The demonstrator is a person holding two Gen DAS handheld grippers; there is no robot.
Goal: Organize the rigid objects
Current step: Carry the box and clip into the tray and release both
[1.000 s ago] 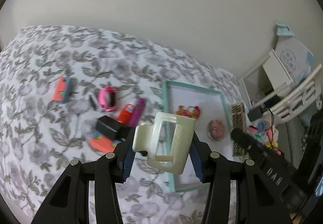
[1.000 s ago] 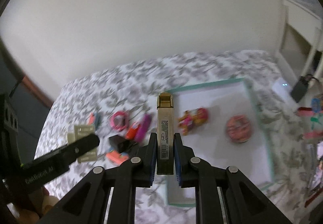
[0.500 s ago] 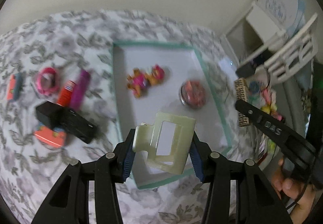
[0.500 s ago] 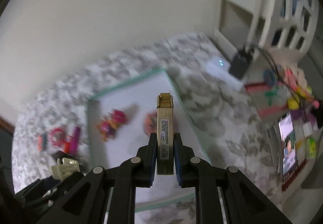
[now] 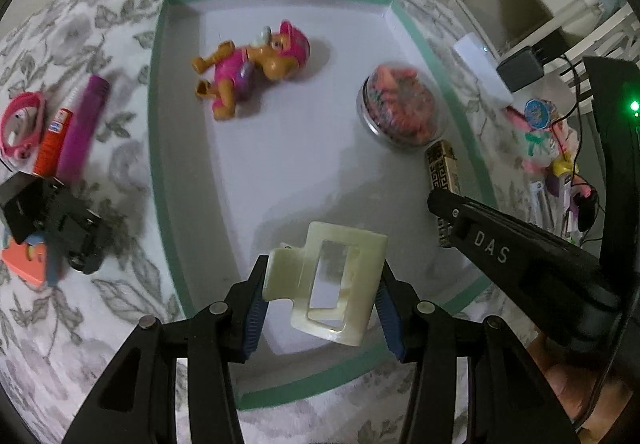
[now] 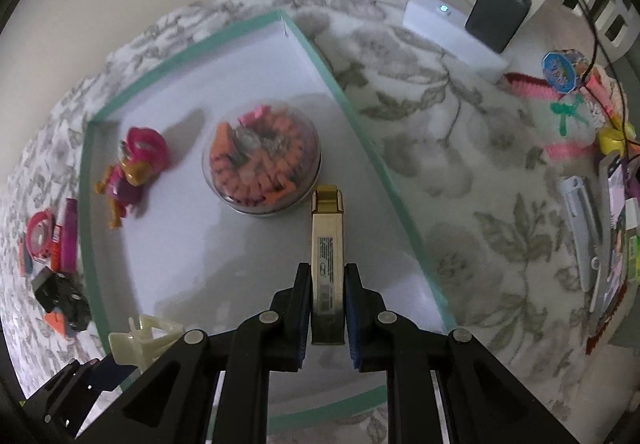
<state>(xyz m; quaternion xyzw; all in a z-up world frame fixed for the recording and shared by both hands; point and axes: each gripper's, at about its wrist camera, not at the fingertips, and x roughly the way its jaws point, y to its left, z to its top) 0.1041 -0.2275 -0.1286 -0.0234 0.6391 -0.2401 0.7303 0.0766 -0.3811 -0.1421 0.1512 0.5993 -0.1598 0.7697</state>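
My left tongs [image 5: 320,308] clench the cream hair claw [image 5: 328,286] crosswise above the green-rimmed tray [image 5: 154,123] on the bed, while my right tongs [image 6: 328,312] grip a gold box [image 6: 327,264], its long axis pointing away along their fingers over that tray.

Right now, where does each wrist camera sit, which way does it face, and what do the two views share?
Left wrist: on the left gripper, looking steeply down into the green-rimmed white tray; its fingers clamp a cream plastic hair claw; the right gripper and a hand show at right.
Right wrist: on the right gripper, facing down over the tray's right side, clamping a slim gold rectangular case; the left gripper shows at lower left.
Shared: tray, pink toy dog, round clear dome container.
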